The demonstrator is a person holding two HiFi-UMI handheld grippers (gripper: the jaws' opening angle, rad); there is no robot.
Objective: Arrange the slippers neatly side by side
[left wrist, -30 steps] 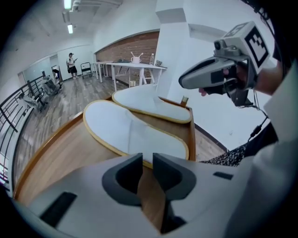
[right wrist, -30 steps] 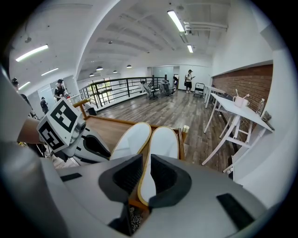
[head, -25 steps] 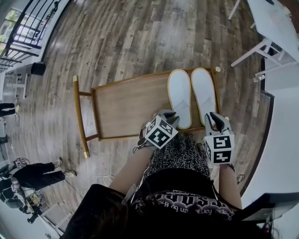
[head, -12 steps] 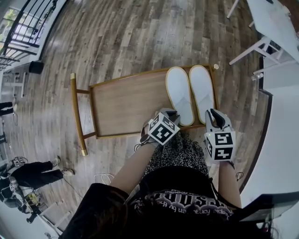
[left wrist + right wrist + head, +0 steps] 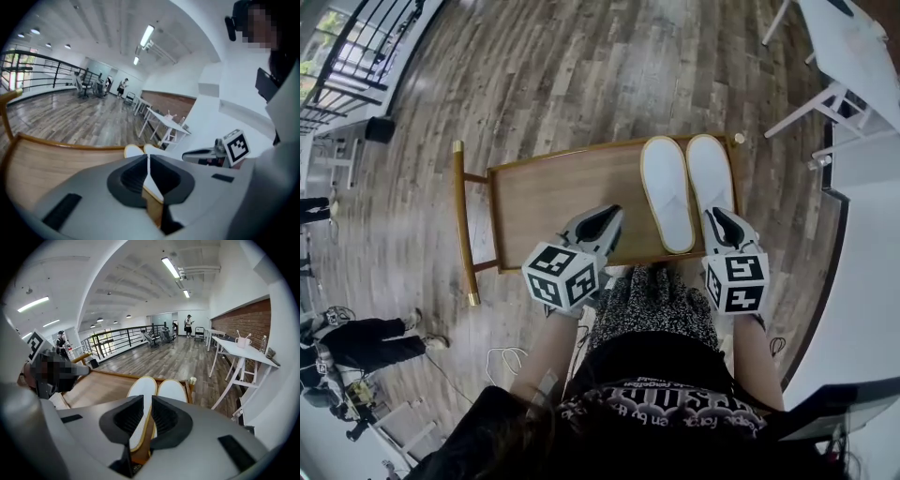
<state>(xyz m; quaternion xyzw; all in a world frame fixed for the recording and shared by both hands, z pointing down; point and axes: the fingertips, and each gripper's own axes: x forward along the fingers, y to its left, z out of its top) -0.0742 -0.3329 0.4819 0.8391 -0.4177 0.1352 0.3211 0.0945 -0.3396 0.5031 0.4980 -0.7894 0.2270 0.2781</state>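
- Lying on the grey-brown wooden plank floor (image 5: 581, 75), a low rectangular brown wooden rack with gold-tipped posts (image 5: 553, 206) is sitting in front of the person.
- Two white flat slippers with yellow rims (image 5: 666, 192) are resting side by side, close together, at the rack's right end.
- The left gripper (image 5: 605, 217) is hovering above the rack's near edge; its jaws have just been closing and are meeting, with nothing between them.
- The right gripper (image 5: 719, 223) is hanging by the right-hand slipper's heel, its jaws slightly apart and empty.
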